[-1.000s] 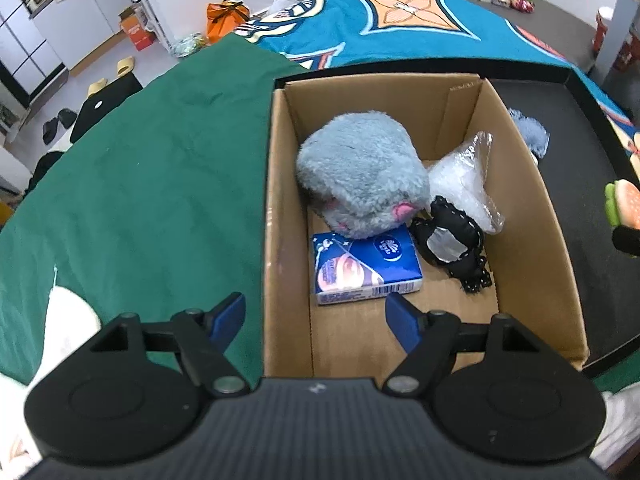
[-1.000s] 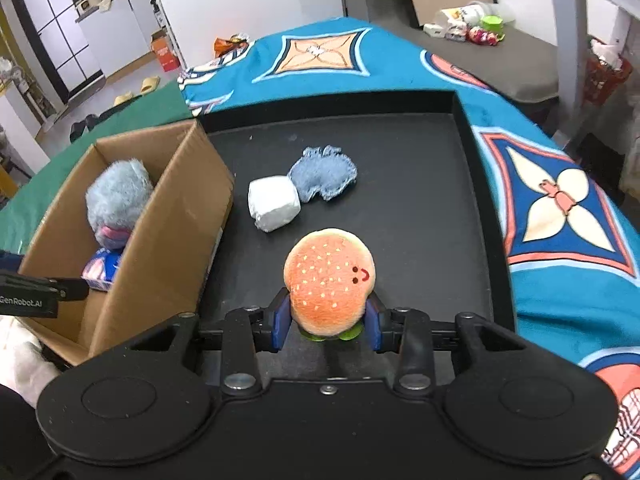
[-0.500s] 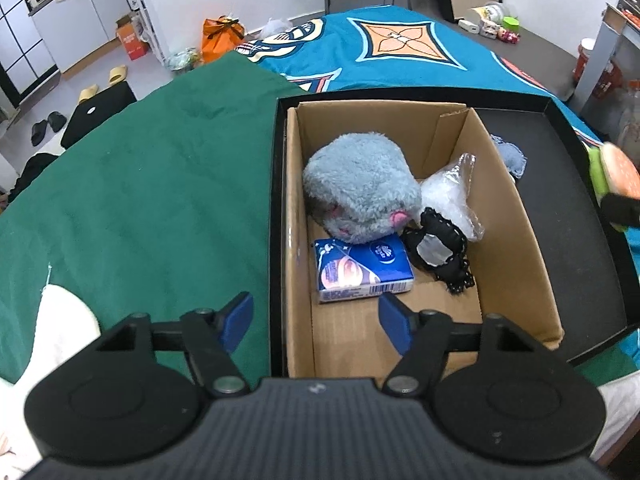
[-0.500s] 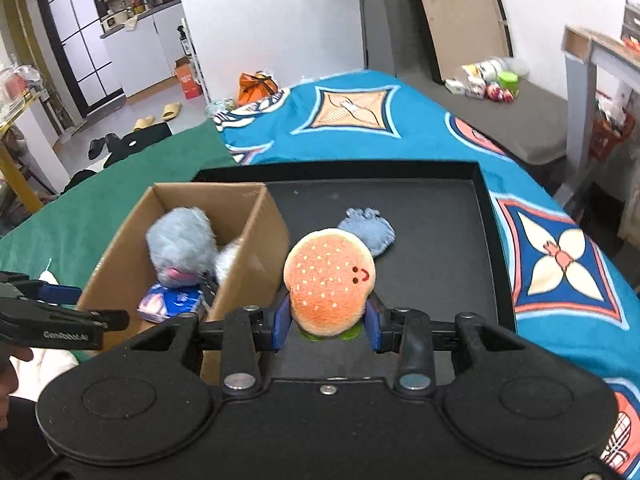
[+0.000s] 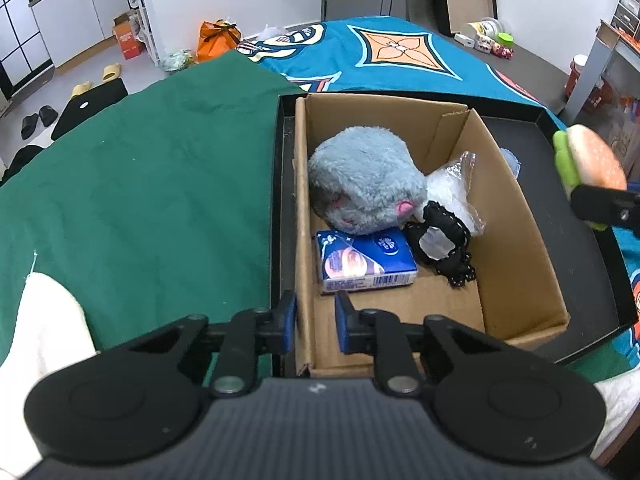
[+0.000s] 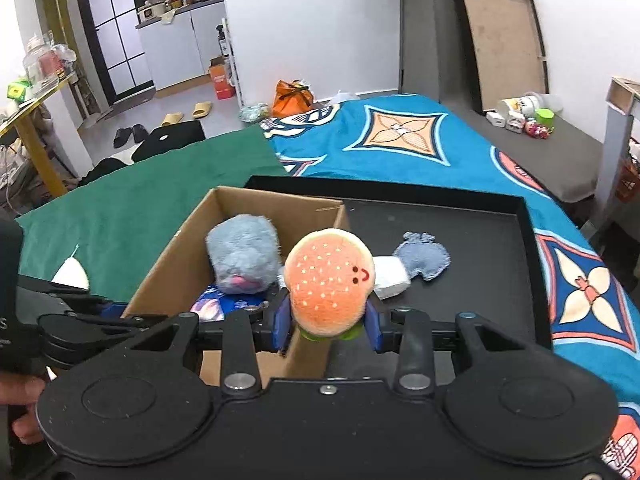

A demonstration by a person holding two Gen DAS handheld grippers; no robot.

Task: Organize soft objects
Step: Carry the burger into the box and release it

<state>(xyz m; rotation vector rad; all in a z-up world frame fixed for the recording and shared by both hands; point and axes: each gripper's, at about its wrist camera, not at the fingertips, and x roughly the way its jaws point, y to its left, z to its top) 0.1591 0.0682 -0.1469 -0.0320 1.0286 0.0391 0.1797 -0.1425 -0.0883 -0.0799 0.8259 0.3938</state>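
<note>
An open cardboard box (image 5: 516, 240) stands at the left end of a black tray (image 6: 480, 240). In it lie a grey plush (image 5: 368, 184), a blue tissue pack (image 5: 364, 260), a black lace piece (image 5: 440, 240) and a clear bag (image 5: 452, 188). My left gripper (image 5: 315, 320) is closing astride the box's near left wall, with a gap still showing beside the inner pad. My right gripper (image 6: 328, 326) is shut on a plush burger (image 6: 330, 276), held in the air above the box's right wall. The same burger (image 5: 592, 160) appears at the right edge of the left wrist view.
On the tray right of the box lie a white soft block (image 6: 390, 276) and a blue-grey cloth piece (image 6: 424, 256). The tray rests on a bed with green (image 5: 160, 180) and patterned blue (image 6: 400, 148) covers. A white cloth (image 5: 44, 320) lies near left.
My left gripper's jaws have narrowed from wide open to a small gap around the box's left wall. My right gripper has lifted the burger and carried it left, from over the tray to the box.
</note>
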